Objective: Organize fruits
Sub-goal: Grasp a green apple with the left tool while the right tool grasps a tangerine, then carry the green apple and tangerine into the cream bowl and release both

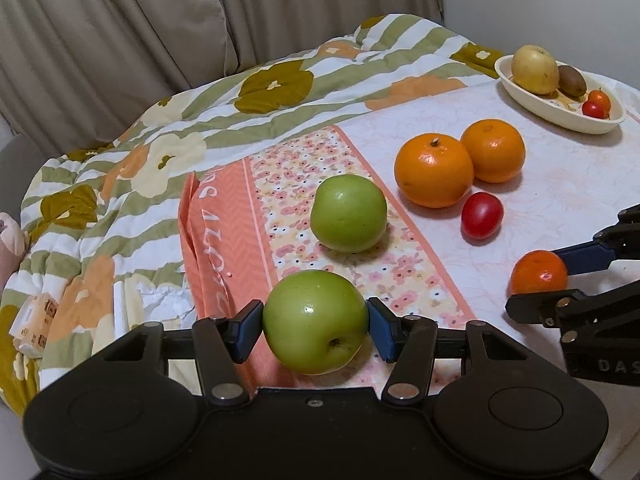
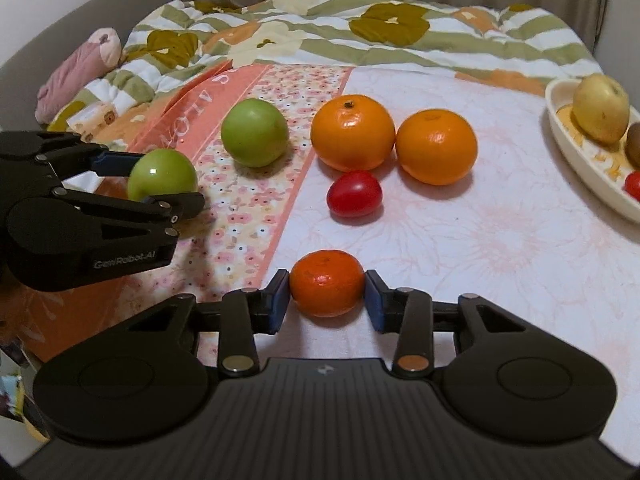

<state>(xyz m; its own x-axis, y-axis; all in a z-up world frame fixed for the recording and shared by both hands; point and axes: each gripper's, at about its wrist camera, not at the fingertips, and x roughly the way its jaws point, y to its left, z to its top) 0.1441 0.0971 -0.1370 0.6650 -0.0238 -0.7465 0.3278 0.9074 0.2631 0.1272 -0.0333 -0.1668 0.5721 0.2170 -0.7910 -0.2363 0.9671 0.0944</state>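
The left gripper (image 1: 315,326) clamps a green apple (image 1: 315,322) between its blue pads, one pad pressed on each side, and the fruit seems to sit just above the orange-bordered floral cloth (image 1: 248,208), though the gap is hard to judge. A second green apple (image 1: 349,213) rests on that cloth a little farther off. The right gripper (image 2: 326,298) is clenched on a small tangerine (image 2: 327,283), pads touching both flanks, over the pale floral sheet (image 2: 480,240).

Beyond the tangerine lies a red tomato (image 2: 354,193), and behind it two large oranges (image 2: 353,132) sit side by side, touching or nearly so. At the far right a cream oval dish (image 1: 532,98) holds a yellow apple (image 1: 535,69), a kiwi (image 1: 572,80) just beside it, and two small red-orange fruits (image 1: 596,104) at the near end. A striped flower-patterned quilt (image 1: 160,120) is bunched along the far side, with beige curtains (image 1: 120,20) behind it.
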